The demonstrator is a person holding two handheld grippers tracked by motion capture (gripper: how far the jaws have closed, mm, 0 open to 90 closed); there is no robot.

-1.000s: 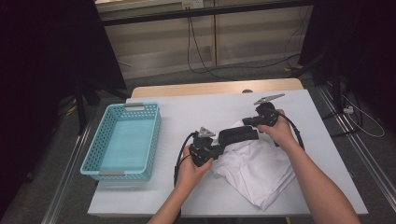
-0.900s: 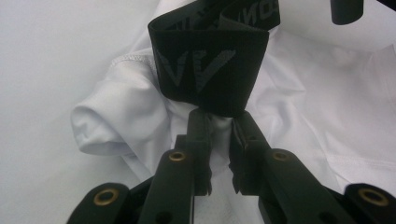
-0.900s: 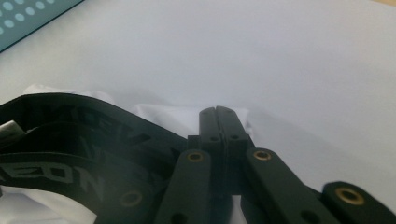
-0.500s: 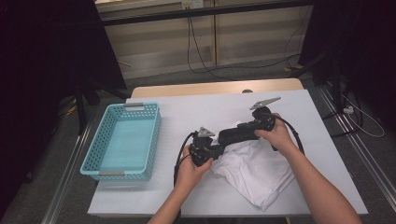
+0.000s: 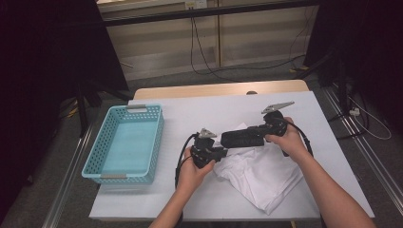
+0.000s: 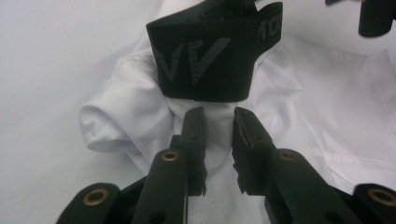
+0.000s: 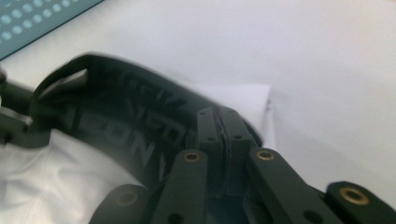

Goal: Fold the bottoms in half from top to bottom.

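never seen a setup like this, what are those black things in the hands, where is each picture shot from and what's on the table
No robot here: a person holds a hand-held two-jaw tool in each hand. The left gripper and right gripper each carry a small camera.

The high view looks down on the white table from above the person's side. The other two pictures come from the gripper cameras and look along each tool's black jaws.

On the table stand a light blue basket and a white garment with a black waistband.

The right gripper is shut on the waistband. The left gripper has a narrow gap between its jaws, with white cloth in it; whether it pinches that cloth is hard to tell.
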